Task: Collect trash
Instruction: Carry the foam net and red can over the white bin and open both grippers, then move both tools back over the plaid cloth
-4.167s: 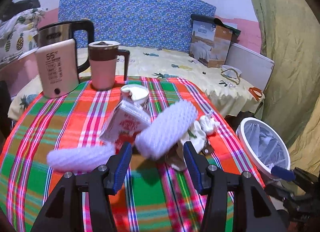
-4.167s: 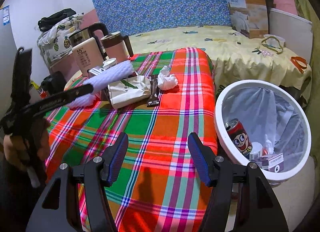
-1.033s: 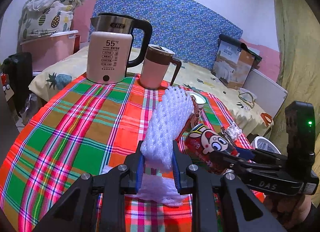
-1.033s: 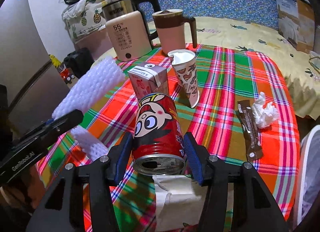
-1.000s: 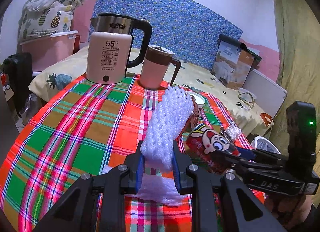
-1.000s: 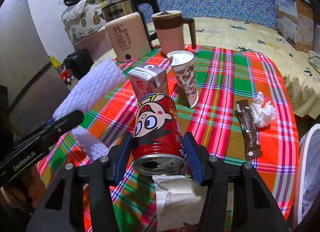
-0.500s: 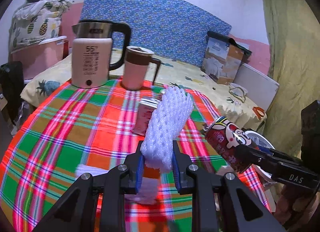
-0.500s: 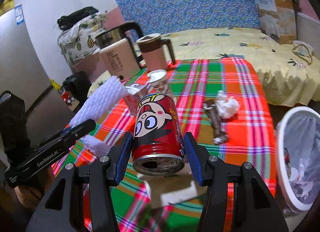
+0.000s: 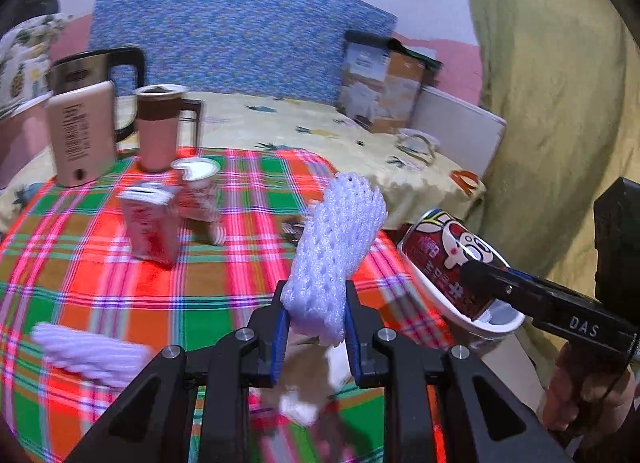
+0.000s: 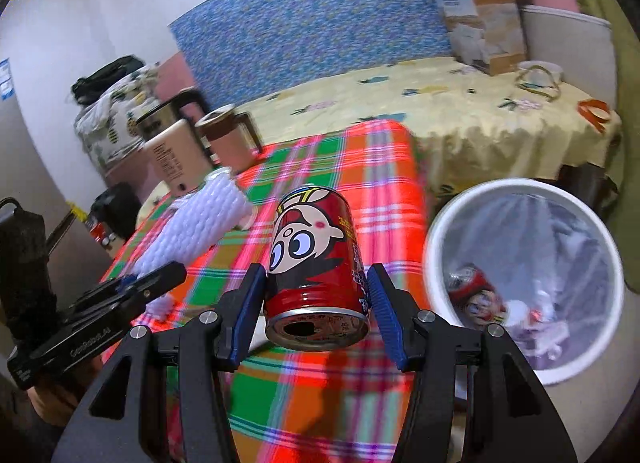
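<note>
Both my hands have swung away from the table middle toward the bin (image 10: 436, 263); half a second ago it sat at the far right edge of the right wrist view, now its open mouth lies just right of my right gripper (image 10: 316, 295). I judge both loads are close to drop-off.

Bin: white rim, clear liner, another red can and scraps already inside.

Right gripper holds the red cartoon can (image 10: 314, 263) across its body, opened end toward the camera.

Left gripper (image 9: 316, 327), jaws narrow, pinches the white foam net sleeve (image 9: 336, 255), which stands up ahead of the fingers.

Carton (image 9: 150, 227), paper cup (image 9: 198, 191) and a second sleeve (image 9: 88, 353) remain on the plaid cloth (image 9: 80, 283).
</note>
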